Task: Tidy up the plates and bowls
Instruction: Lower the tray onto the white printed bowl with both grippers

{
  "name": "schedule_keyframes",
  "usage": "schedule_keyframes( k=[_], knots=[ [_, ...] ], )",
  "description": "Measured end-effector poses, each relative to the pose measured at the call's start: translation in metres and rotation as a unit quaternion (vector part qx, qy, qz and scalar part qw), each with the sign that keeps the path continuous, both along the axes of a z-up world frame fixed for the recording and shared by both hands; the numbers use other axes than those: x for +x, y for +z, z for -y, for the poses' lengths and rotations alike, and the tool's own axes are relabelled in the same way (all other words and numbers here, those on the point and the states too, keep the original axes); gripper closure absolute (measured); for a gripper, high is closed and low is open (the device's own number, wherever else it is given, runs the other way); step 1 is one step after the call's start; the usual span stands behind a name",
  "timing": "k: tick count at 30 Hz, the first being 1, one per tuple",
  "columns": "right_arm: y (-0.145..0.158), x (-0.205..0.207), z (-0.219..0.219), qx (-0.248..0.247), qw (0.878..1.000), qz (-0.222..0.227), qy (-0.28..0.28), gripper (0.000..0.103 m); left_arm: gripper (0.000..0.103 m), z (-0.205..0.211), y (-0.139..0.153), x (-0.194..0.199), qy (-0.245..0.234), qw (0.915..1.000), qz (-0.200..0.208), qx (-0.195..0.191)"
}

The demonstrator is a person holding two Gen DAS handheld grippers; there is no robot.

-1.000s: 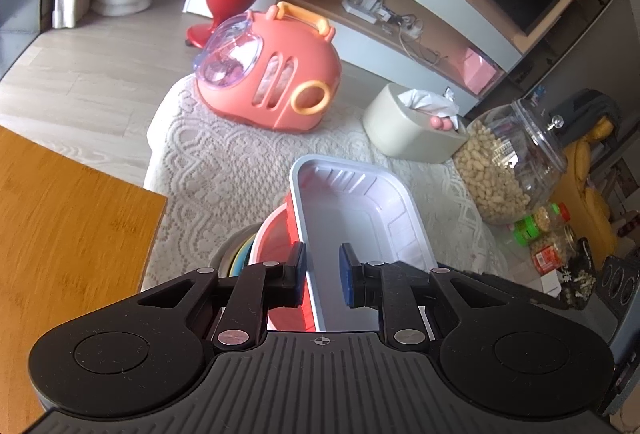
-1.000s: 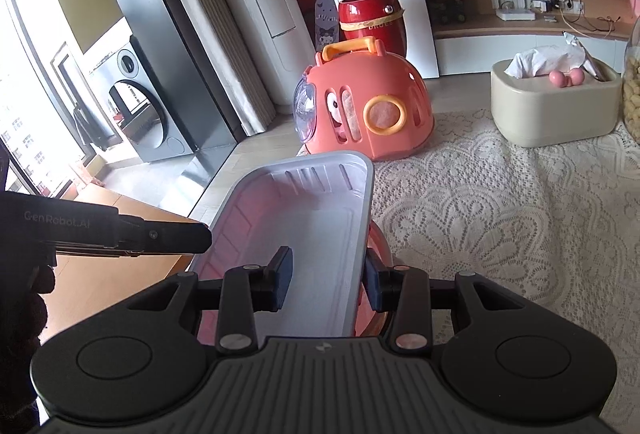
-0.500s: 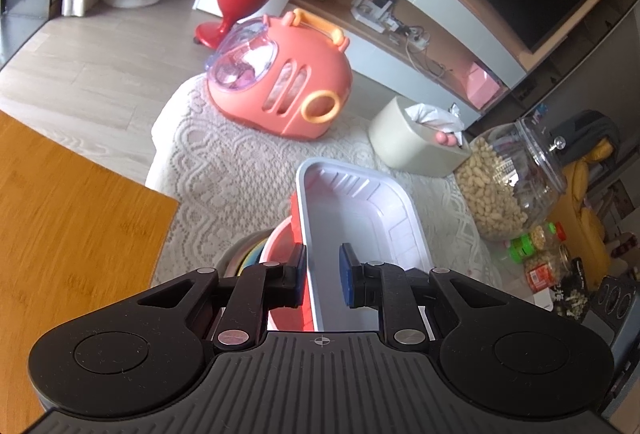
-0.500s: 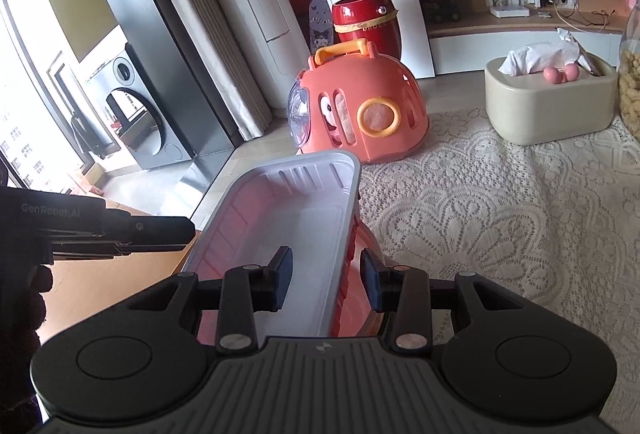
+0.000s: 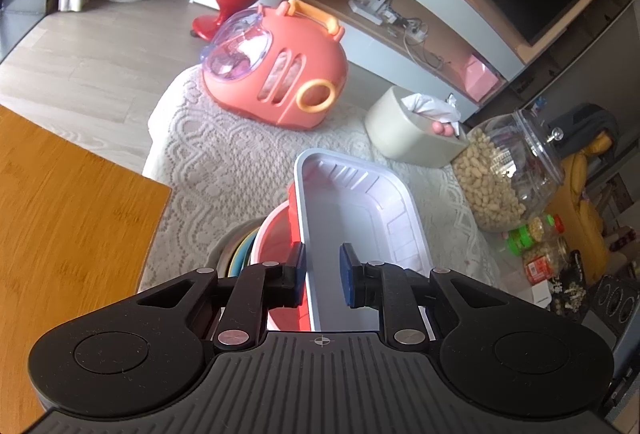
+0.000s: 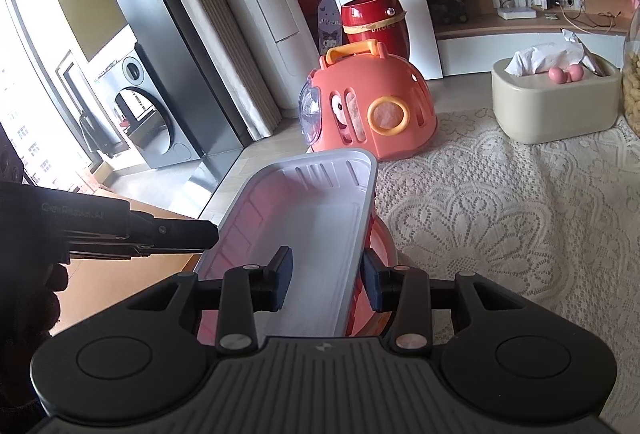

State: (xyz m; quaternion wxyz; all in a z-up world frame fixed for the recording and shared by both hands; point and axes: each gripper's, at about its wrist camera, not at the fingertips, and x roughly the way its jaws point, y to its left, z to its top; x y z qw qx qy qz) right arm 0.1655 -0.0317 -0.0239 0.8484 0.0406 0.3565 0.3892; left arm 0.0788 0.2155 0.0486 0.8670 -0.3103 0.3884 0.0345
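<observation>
Little has shifted: white tray [image 5: 356, 218] stays tilted toward twelve o'clock, left gripper [image 5: 322, 276] and right gripper [image 6: 326, 280] still pinching its side walls.

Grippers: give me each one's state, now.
Left gripper: shut on the white tray's left rim.
Right gripper: shut on the white tray's right rim.

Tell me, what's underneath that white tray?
A red bowl sits directly under the white tray, with stacked rims of more dishes below it. How many, the bowl hides.
</observation>
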Motion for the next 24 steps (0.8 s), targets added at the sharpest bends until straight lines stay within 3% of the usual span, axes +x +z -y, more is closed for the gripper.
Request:
schedule_keyframes(
  k=[5, 17, 24],
  knots=[
    [0.002, 0.0, 0.005, 0.009, 1.0, -0.002, -0.006, 0.065, 0.082, -0.007, 0.008, -0.007, 0.017, 0.9998, 0.011, 0.001],
    [-0.002, -0.006, 0.001, 0.006, 1.0, -0.008, 0.012, 0.065, 0.083, 0.005, -0.001, 0.0, -0.01, 0.9999, -0.007, -0.001],
    [-0.006, -0.003, 0.002, -0.001, 1.0, -0.005, 0.0, 0.065, 0.083, 0.016, 0.001, 0.001, -0.014, 0.9991, -0.007, 0.039]
  ],
)
